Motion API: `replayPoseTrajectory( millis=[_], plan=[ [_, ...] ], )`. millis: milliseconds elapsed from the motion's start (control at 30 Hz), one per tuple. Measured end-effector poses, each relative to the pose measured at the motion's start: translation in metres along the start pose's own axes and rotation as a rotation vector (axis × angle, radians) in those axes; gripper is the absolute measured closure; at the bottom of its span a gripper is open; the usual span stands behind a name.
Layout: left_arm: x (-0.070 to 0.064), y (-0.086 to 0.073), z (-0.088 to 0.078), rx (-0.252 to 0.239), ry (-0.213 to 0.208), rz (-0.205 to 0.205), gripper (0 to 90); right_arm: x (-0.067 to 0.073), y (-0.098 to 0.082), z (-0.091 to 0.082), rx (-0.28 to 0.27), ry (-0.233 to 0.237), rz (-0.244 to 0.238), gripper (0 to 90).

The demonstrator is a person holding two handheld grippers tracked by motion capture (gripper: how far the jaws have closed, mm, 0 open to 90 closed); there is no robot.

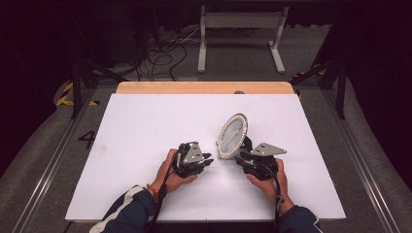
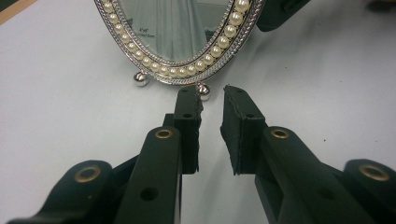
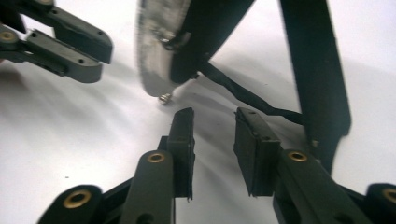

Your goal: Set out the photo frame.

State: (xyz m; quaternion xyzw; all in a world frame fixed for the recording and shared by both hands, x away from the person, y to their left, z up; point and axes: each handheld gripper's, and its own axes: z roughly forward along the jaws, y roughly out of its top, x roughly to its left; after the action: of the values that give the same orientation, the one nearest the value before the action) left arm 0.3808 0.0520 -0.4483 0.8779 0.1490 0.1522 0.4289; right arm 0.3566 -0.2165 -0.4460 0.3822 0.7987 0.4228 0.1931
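An oval silver frame [image 1: 232,136] with a pearl rim stands upright on the white board [image 1: 145,126], tilted back on its black rear leg [image 3: 317,70]. In the left gripper view its glass front [image 2: 182,28] and two ball feet sit just beyond my left gripper [image 2: 212,100], whose jaws stand slightly apart with nothing between them. My right gripper [image 3: 215,116] is behind the frame, near its back edge [image 3: 152,60] and a thin black cord [image 3: 247,95]; its jaws are open and empty. In the high view the left gripper [image 1: 210,160] and right gripper [image 1: 241,156] flank the frame's base.
The white board lies on a wooden table [image 1: 204,87]. Beyond the table, cables [image 1: 165,53] trail on the floor beside a white metal stand [image 1: 240,29]. Dark frame legs stand at both sides. The left gripper [image 3: 70,46] appears at the top left of the right gripper view.
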Motion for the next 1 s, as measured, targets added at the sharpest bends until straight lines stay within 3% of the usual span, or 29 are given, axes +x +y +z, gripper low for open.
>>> replayPoseTrajectory(
  millis=[300,533,633,1000],
  plan=[
    [0.000,0.000,-0.001,0.008,-0.002,0.012,67.0,0.007,0.002,0.001,-0.007,0.018,-0.008,62.4],
    [0.000,-0.001,-0.002,0.022,-0.004,0.002,51.5,0.011,0.004,0.002,-0.013,0.030,-0.007,57.1],
    [0.000,-0.001,-0.003,0.029,0.015,-0.003,43.0,0.014,0.006,0.004,-0.017,0.034,-0.002,54.2],
    [-0.002,-0.005,-0.016,0.048,0.046,0.014,32.6,0.019,0.012,0.013,-0.022,0.039,0.024,47.7]
  ],
)
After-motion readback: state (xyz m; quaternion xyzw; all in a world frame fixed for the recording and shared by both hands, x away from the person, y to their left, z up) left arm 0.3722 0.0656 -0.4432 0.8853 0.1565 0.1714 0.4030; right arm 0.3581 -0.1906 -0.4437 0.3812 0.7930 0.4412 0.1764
